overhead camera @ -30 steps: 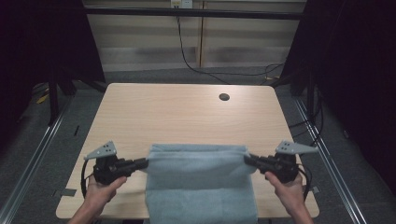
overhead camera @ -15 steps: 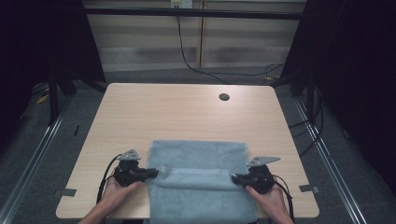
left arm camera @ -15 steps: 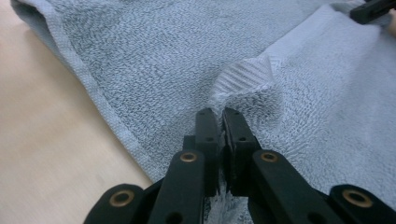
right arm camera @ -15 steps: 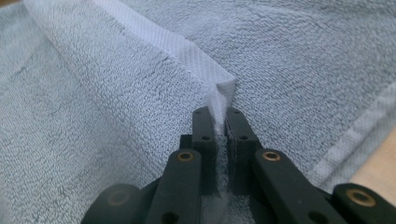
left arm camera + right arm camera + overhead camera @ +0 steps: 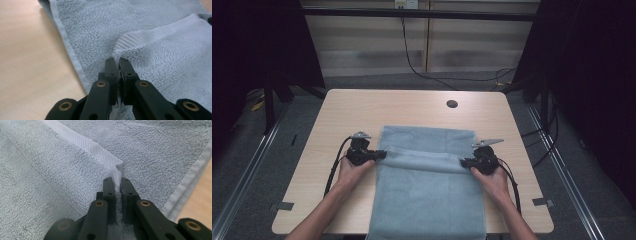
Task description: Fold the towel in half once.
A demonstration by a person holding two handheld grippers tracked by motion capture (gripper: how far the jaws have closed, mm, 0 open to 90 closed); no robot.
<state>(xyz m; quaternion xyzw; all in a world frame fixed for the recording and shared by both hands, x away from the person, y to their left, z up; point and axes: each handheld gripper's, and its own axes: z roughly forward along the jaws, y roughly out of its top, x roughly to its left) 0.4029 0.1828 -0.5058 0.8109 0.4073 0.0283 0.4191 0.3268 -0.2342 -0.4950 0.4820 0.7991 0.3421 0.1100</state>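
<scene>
Work in hand: we fold a grey-blue towel [image 5: 429,190] in half on the wooden table [image 5: 362,107].
Done so far: we judge the fold part made; one hemmed end is lifted and doubled over the rest, its edge lying across the towel between the two grippers.
Left to do: carry that end on toward the opposite end, lay it flat, let go, smooth it.
Left gripper [image 5: 381,154]: jaws nearly closed, pinching the left corner of the folded-over end; left gripper view shows cloth caught between them [image 5: 118,62].
Right gripper [image 5: 463,161]: jaws clamped on the right corner, thin hem standing up between them [image 5: 116,181].
Towel position: middle of the table, near end hanging over the near edge, far end flat and short of the round hole [image 5: 452,104].
Towel vs grippers: held edge stretches between both, grippers at the towel's side edges, low over the lower layer.
</scene>
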